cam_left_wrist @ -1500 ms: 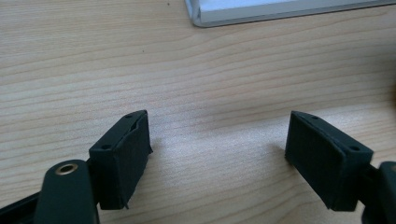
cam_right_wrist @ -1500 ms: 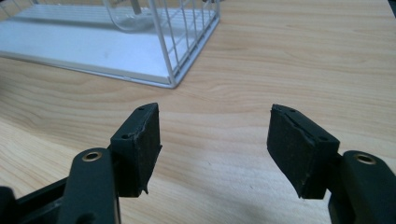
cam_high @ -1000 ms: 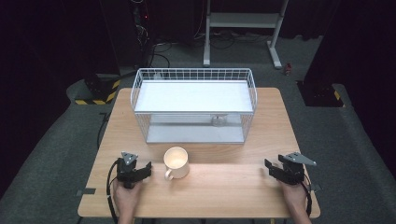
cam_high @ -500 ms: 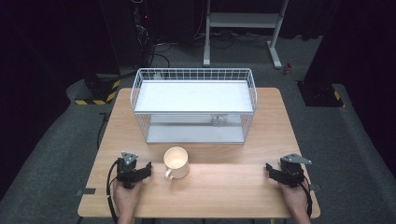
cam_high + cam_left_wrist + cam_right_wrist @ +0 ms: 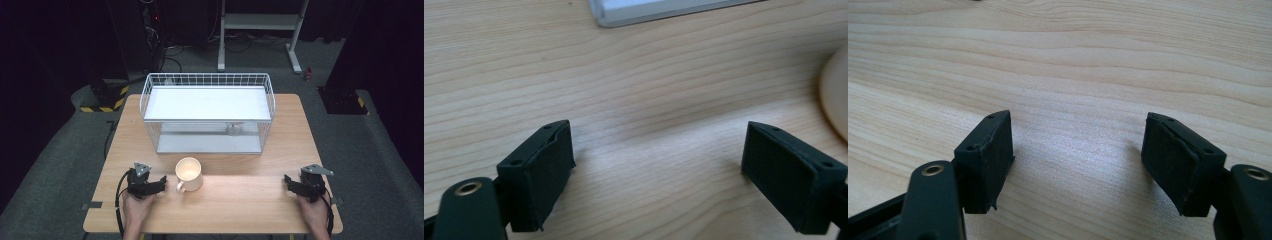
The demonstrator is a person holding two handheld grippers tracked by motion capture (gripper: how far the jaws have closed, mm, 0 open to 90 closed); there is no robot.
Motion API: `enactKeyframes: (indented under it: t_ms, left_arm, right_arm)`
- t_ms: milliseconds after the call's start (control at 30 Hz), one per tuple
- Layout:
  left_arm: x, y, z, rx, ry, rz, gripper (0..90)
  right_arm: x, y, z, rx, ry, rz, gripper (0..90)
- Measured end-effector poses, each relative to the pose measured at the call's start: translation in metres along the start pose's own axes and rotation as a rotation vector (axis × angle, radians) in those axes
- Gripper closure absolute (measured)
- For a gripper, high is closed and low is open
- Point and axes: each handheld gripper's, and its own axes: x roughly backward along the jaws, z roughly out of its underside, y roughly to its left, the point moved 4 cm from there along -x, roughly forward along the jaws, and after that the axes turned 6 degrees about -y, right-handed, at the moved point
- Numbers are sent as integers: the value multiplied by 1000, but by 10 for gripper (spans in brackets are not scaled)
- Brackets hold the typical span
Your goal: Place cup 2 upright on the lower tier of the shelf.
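In the left claw view the mug [image 5: 835, 97] is cut off at the right edge, a pale curved sliver, and the rack's [image 5: 664, 10] base is clipped at the top. Under the rack's [image 5: 207, 102] shelf in the high view a small round thing [image 5: 233, 129] is too faint to identify.

The mug [image 5: 188, 174] is cream, upright, its handle toward the near-left, standing on the tabletop [image 5: 250, 200] in front of the rack, just beside the left claw [image 5: 159, 184].

Left claw [image 5: 659, 160]: jaws wide, just been opening, nothing between them. Right claw [image 5: 1078, 155]: jaws apart, also just been opening, over bare wood; in the high view it [image 5: 289, 181] rests near the right edge, well apart from the mug.
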Motion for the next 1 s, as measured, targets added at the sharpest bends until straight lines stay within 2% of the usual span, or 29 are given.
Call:
enactKeyframes:
  t_ms: [100,133,167,300,367,533,667,767,900,1000]
  left_arm:
    - [5,-4,-3,7,-37,21,119]
    - [7,-4,-4,-6,-42,20,120]
    - [9,-6,-5,2,-49,20,120]
    - [12,-9,-2,14,-28,44,117]
    - [15,-10,-2,6,-21,50,113]
    - [26,-14,1,9,-40,77,110]
    - [34,-14,5,4,-34,102,103]
    - [40,-16,7,21,-40,118,94]
    - [51,-21,10,-8,-51,130,88]
    - [56,-25,12,-5,-65,142,81]
  right_arm:
    - [1,1,0,2,2,-2,290]
    - [1,1,0,2,2,-3,290]
    - [1,1,1,1,3,-3,289]
    - [1,1,1,2,4,-2,283]
    - [1,1,1,2,4,-2,278]
    - [0,1,0,11,3,-7,273]
    - [0,1,0,11,3,-7,273]
    - [0,2,0,6,5,-3,271]
    - [0,2,0,2,6,-7,266]
    - [0,2,0,2,6,-6,266]
